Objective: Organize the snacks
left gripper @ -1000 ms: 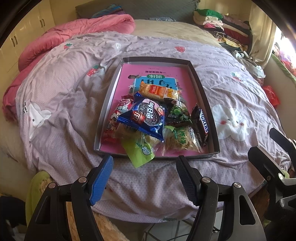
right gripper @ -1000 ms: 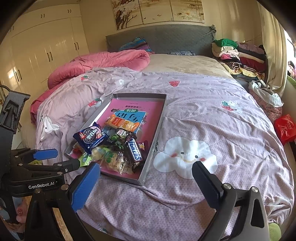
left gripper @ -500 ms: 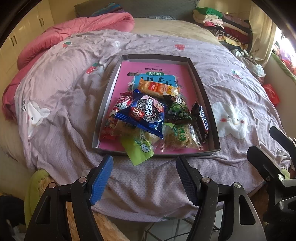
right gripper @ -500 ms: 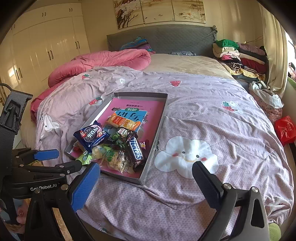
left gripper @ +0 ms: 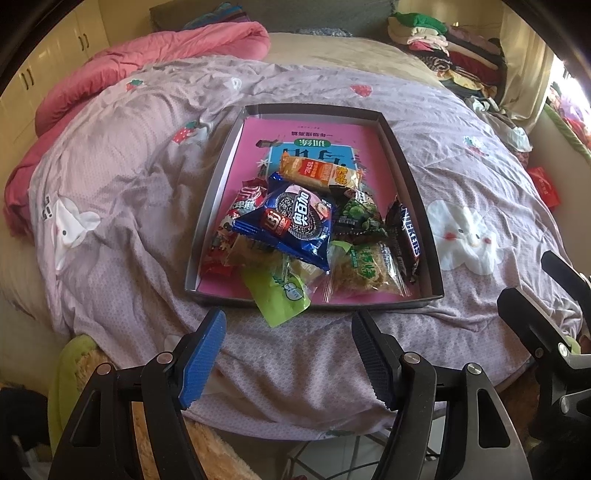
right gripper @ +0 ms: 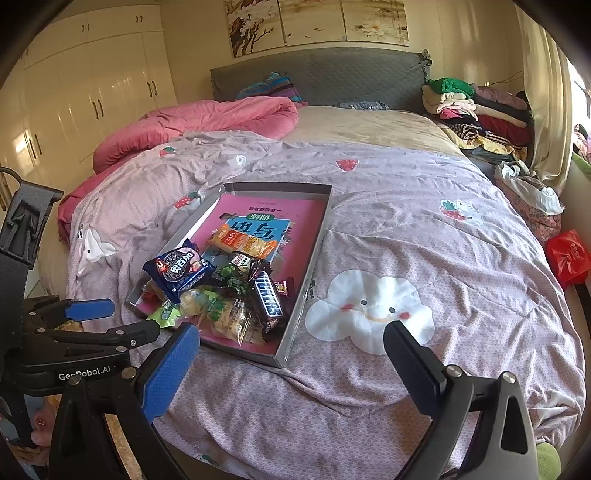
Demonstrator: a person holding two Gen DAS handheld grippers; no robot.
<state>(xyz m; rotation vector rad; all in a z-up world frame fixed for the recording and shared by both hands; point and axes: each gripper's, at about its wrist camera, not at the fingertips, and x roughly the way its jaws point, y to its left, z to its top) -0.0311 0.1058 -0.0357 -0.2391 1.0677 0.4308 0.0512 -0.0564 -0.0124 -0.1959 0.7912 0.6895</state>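
Jaws of both grippers wide apart, empty; wardrobe (right gripper: 92,99) and wall paintings (right gripper: 317,22) in right view only.

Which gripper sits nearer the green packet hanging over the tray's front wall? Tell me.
Left. The left gripper hovers open just in front of the green packet, almost lined up with it. The right gripper, also open, is off to the packet's right, beyond the tray corner.

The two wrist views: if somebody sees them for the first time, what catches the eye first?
First, the heap of snack packets in the near end of the grey tray on the lilac quilt, with the blue cookie pack on top and a green packet hanging over the near rim. Then the open left gripper and right gripper, both empty, short of the tray.
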